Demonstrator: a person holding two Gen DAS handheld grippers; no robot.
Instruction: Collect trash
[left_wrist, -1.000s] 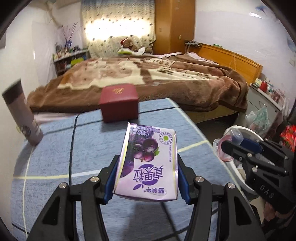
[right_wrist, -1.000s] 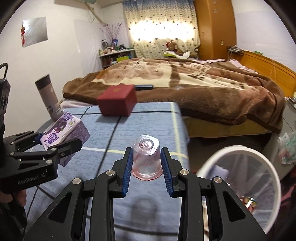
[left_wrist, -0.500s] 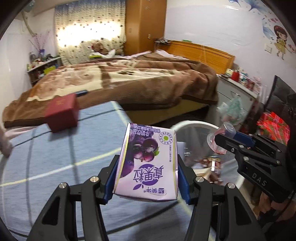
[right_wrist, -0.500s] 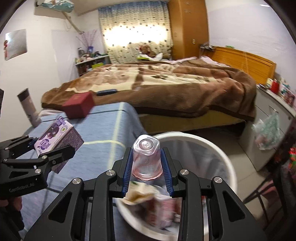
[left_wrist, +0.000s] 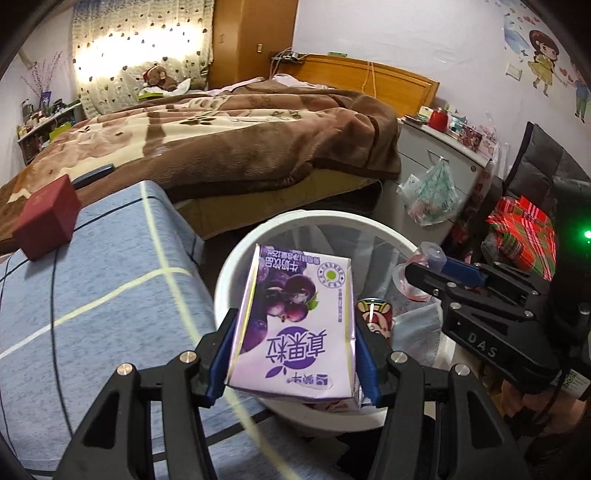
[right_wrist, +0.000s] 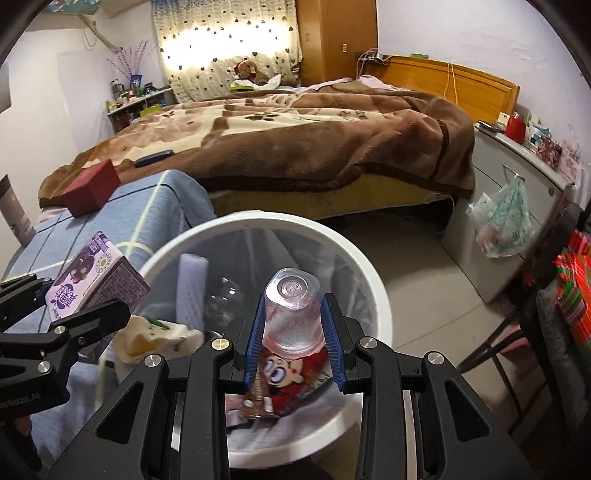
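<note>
Right wrist: clear cup (right_wrist: 291, 314) in gripper (right_wrist: 293, 343) above bin (right_wrist: 369, 280)

Purple grape milk carton (left_wrist: 295, 325) clamped upright over white trash bin (right_wrist: 373, 291) rim, clear pink-tinted plastic cup (right_wrist: 291, 314) held upside down above bin's wrappers (right_wrist: 291, 384)

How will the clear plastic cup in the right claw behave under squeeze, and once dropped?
The clear plastic cup looks thin-walled, so probably light and apt to flex or crack under squeeze. It is round, so it may roll once it lands in the white bin.
</note>
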